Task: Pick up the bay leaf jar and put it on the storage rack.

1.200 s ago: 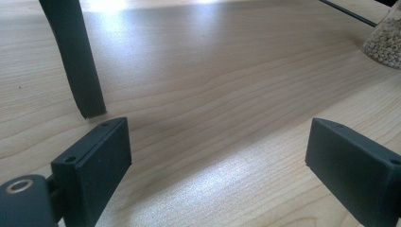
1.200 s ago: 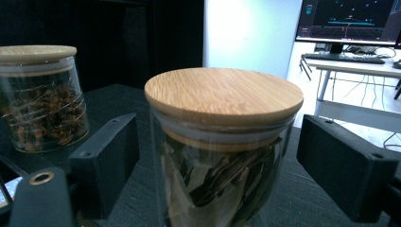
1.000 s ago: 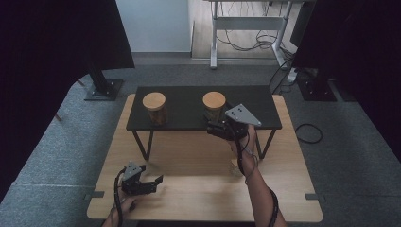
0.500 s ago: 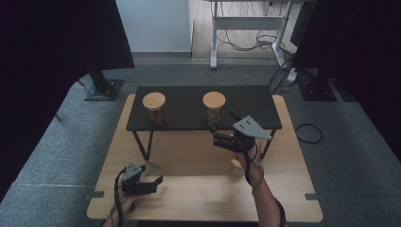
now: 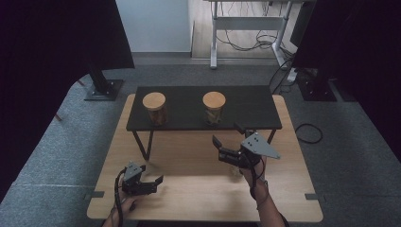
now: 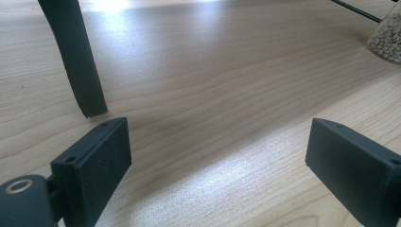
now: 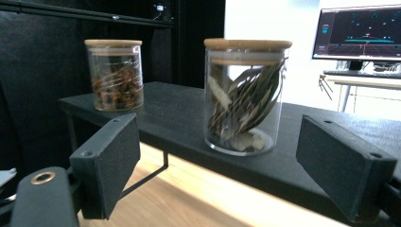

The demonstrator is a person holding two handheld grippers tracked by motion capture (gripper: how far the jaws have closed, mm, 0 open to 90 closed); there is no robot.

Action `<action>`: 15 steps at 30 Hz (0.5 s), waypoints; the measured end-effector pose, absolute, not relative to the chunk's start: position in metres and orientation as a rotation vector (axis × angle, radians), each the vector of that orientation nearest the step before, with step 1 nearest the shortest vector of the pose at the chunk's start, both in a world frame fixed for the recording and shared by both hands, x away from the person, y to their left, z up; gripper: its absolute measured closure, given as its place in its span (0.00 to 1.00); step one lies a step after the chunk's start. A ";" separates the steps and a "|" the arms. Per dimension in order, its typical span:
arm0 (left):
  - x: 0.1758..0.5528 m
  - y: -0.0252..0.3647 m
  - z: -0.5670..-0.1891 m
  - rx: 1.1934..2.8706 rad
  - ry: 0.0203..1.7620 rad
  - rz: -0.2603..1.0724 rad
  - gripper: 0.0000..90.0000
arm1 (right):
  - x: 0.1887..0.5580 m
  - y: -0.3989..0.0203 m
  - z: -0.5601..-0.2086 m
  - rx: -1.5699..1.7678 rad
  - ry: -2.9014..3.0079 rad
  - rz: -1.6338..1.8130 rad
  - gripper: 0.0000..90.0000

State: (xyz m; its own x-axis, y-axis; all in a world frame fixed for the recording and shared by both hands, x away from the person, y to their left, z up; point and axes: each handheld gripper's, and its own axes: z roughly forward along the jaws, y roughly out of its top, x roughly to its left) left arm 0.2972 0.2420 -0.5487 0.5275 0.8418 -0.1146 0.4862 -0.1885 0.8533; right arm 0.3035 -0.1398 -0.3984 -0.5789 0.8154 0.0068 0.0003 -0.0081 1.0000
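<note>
Two glass jars with wooden lids stand on a low black shelf [image 5: 246,101]. The left jar [image 5: 154,107] [image 7: 115,75] holds brown pieces, and the right jar [image 5: 213,107] [image 7: 244,94] holds long dried leaves. My right gripper [image 5: 228,136] [image 7: 217,161] hovers open in front of the shelf, facing the leaf jar with nothing between its jaws. My left gripper [image 5: 151,174] [image 6: 217,161] rests open near the wooden table's front left, over bare wood. A third glass jar [image 5: 235,170] [image 6: 387,35] with pale pellets stands on the table under my right hand.
The shelf stands on thin black legs [image 6: 78,61] on the wooden table [image 5: 189,194]. Grey carpet surrounds the table, with a cable [image 5: 308,133] on the floor at right. A lit monitor [image 7: 359,33] sits far behind the shelf.
My right gripper has drawn back from the shelf toward the person, away from the leaf jar, and stays open. The left gripper has not moved.
</note>
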 end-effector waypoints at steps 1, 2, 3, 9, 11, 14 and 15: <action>0.297 0.242 -0.549 1.840 1.099 0.479 0.08 | 0.302 -0.140 -0.400 0.856 1.642 1.658 0.15; 0.297 0.242 -0.549 1.840 1.098 0.479 0.08 | 0.299 -0.141 -0.402 0.855 1.642 1.662 0.15; 0.297 0.242 -0.549 1.840 1.098 0.479 0.08 | 0.297 -0.141 -0.403 0.855 1.641 1.664 0.16; 0.297 0.242 -0.549 1.841 1.099 0.477 0.08 | 0.284 -0.145 -0.420 0.860 1.654 1.654 0.15; 0.297 0.242 -0.549 1.843 1.098 0.479 0.08 | 0.280 -0.146 -0.425 0.869 1.661 1.652 0.15; 0.297 0.242 -0.549 1.845 1.099 0.479 0.08 | 0.275 -0.149 -0.433 0.888 1.656 1.649 0.16; 0.297 0.242 -0.549 1.845 1.099 0.480 0.08 | 0.274 -0.149 -0.435 0.892 1.654 1.651 0.16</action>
State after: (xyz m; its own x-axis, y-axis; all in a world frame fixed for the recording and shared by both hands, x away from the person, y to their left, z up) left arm 0.2970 0.2417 -0.5487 0.5282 0.8416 -0.1128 0.4887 -0.1927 0.8509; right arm 0.2742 -0.1494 -0.4349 -0.5729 0.8191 0.0292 0.0306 -0.0142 0.9994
